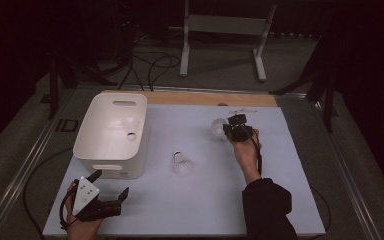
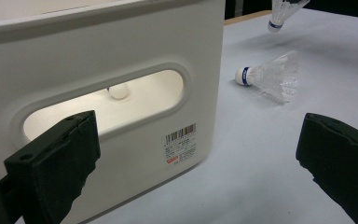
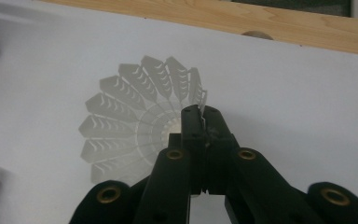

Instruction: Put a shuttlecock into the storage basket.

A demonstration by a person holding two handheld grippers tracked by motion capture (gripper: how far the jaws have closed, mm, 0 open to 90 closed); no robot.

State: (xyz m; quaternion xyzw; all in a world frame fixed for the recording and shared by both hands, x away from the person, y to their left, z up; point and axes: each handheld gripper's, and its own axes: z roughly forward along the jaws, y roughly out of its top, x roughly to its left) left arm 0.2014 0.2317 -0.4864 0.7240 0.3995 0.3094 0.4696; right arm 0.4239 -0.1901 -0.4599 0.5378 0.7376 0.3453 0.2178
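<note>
Right gripper, right of centre in the high view: jaws closed on the feather skirt of a white shuttlecock. In the right gripper view the pads pinch the skirt's rim at its right side, and the fan of feathers spreads to the left of the jaw tips, seen from the open end. In the left gripper view, the held shuttlecock hangs cork-down at the upper right edge, clear of the table.

Left gripper, lower left of the high view: jaws wide open, nothing between them, hovering just in front of the bin.

Handling, judged: the shuttlecock is very light, so little force is needed. The feathers are thin and brittle and would likely bend or crack under a hard pinch. The cork end looks the sturdier place to take hold; the present rim grip works but risks deforming the skirt. Light weight also means it could swing or slip if moved fast.

Second shuttlecock lies on its side on the white table cover, centre of the high view, cork with a blue band pointing toward the bin.

Container: white plastic bin, upper left of centre, open top, slot handles in its walls. Inside, at least one shuttlecock is seen; its white cork shows through the handle slot.
</note>
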